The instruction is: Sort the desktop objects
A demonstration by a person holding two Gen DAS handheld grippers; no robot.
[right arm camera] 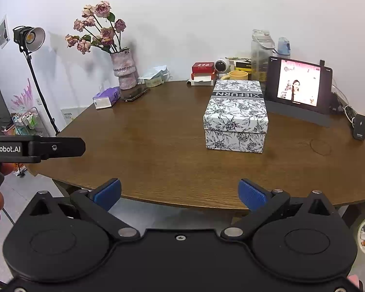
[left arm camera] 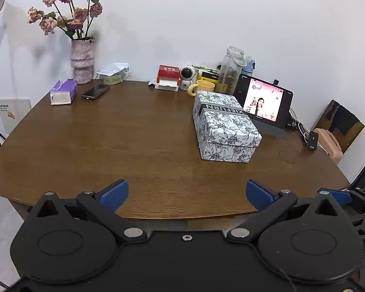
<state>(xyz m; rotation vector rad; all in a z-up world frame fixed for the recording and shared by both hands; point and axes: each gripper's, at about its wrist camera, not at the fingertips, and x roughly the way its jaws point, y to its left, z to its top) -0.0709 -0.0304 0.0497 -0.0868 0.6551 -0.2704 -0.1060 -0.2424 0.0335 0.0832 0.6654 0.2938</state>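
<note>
"XIEFURN" band on floral box, "GenRobot.AI" on left tongs' body

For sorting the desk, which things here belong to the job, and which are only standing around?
Likely part of the job:
floral box
phone
tissue pack
yellow mug
red box

Likely only standing around:
vase of roses
tablet
studio lamp

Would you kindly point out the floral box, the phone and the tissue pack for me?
floral box (right arm camera: 236,112): right wrist view, on its lid.
phone (left arm camera: 95,91): left wrist view, on its dark screen.
tissue pack (left arm camera: 63,92): left wrist view, on its purple top.
</note>
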